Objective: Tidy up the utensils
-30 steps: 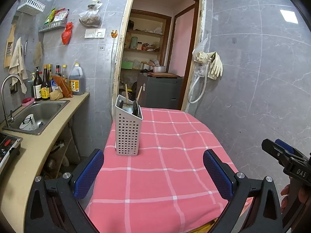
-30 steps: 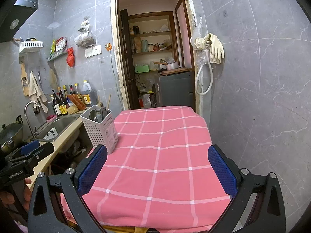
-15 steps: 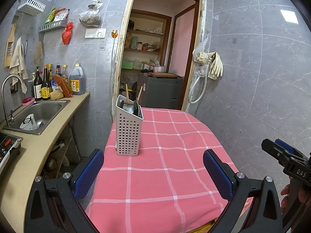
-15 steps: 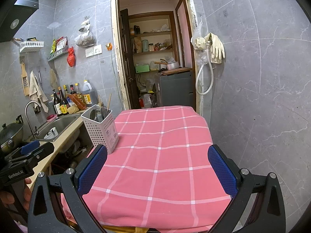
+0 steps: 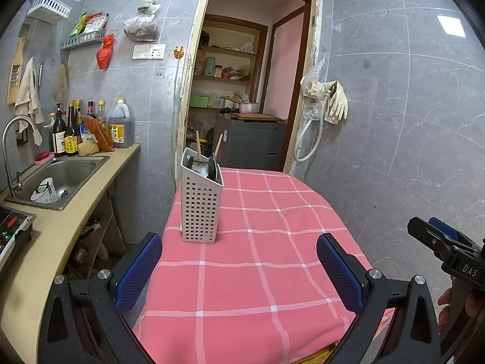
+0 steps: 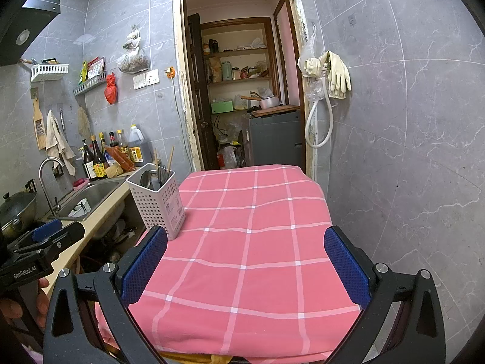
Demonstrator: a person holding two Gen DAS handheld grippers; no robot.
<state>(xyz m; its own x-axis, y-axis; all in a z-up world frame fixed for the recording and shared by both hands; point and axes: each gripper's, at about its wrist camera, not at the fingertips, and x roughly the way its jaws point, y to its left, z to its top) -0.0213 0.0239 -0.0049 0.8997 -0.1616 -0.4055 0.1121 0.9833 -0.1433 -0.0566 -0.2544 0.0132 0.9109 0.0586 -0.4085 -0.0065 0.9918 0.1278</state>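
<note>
Holder (image 5: 200,203) unmoved since earlier (utensils (image 5: 212,166) inside); both grippers unchanged, fingers apart.

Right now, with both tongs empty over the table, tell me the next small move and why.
Probably ease the left tongs forward toward the white utensil holder: it stands upright at the pink tablecloth's left edge, utensils inside, nearer this side; both tongs are open and empty.

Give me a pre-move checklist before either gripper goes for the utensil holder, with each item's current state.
1. left gripper open, holding nothing: ok.
2. right gripper open, holding nothing: ok.
3. utensil holder upright on the pink tablecloth: ok.
4. Cloth between grippers and holder free of loose items: ok.
5. utensils sit inside the holder: ok.
6. Which utensils are in which compartment: cannot tell.
</note>
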